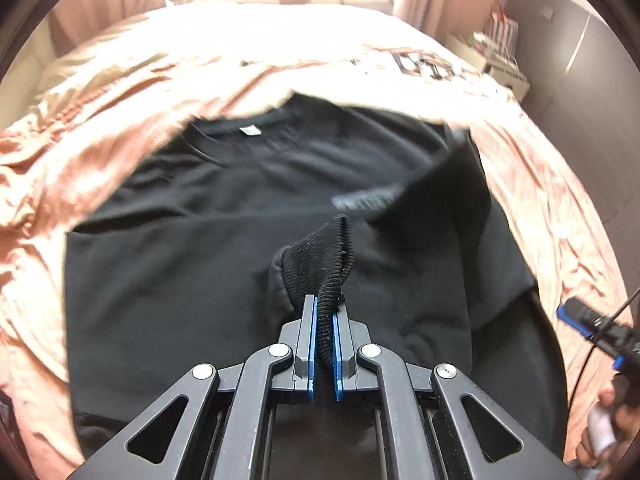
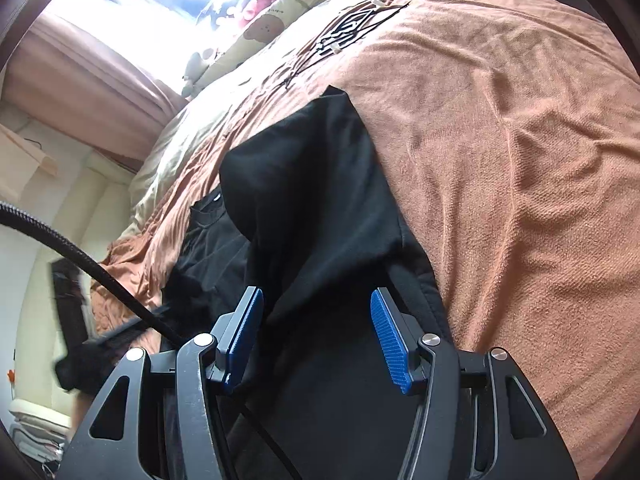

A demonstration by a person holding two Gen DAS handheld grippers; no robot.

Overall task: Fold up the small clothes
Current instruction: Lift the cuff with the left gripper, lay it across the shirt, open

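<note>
A black sweatshirt (image 1: 180, 240) lies spread on the bed, neck label (image 1: 250, 131) at its far end. My left gripper (image 1: 324, 304) is shut on the ribbed cuff (image 1: 320, 256) of one sleeve, which bunches up between the blue pads and stands lifted off the body of the garment. In the right wrist view my right gripper (image 2: 316, 296) is open, its pads well apart above the sweatshirt (image 2: 312, 184), where a fold of black cloth rises just ahead of the fingers. The pads touch nothing. That right gripper (image 1: 580, 320) also shows at the right edge of the left wrist view.
An orange-brown blanket (image 2: 500, 140) covers the bed around the garment. Bear-print pillows (image 2: 272, 20) lie at the head under a bright window with pink curtains. A bedside stand (image 1: 504, 60) is at the far right. A black cable (image 2: 80, 256) crosses the left side. A hand (image 1: 600, 432) shows low right.
</note>
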